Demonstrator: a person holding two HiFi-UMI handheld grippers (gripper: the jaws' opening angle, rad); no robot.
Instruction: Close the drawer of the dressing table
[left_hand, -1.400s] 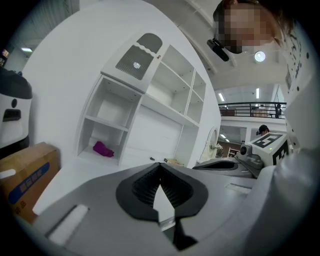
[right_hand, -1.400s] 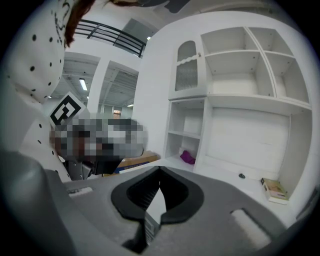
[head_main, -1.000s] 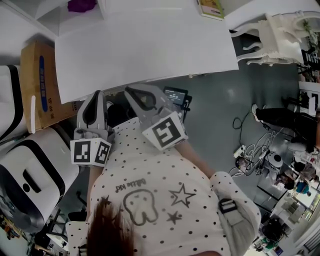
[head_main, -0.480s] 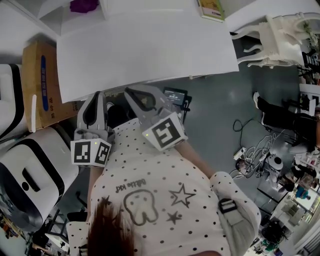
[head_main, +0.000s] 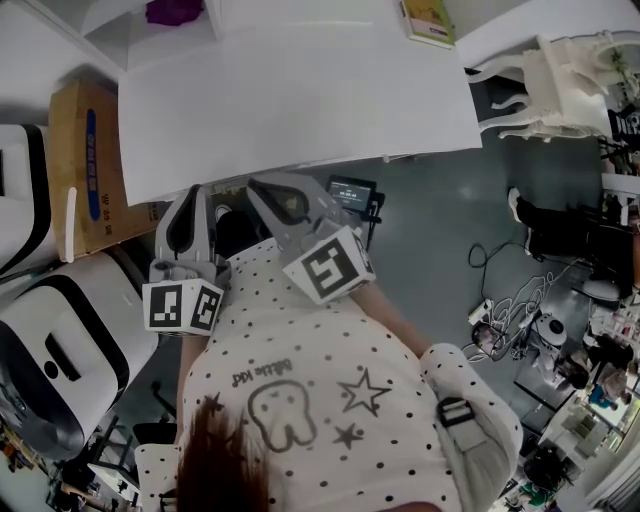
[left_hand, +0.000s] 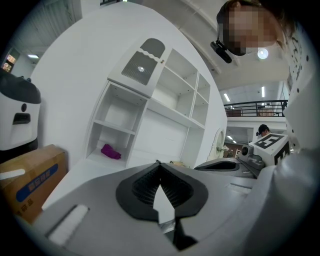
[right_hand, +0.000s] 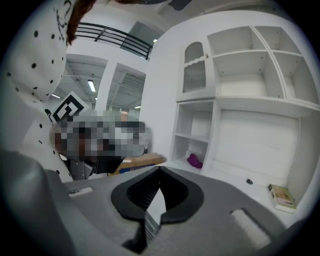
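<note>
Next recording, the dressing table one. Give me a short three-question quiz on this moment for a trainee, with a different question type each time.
1. True or false: the left tool has its jaws together with nothing between them.
2. In which compartment of the dressing table does the purple item lie, facing the shelves? A: top left; B: bottom left; C: top right.
3. Fill in: in the head view, the book lies near the dressing table's far ___ corner.
Key: 1 true; 2 B; 3 right.
</note>
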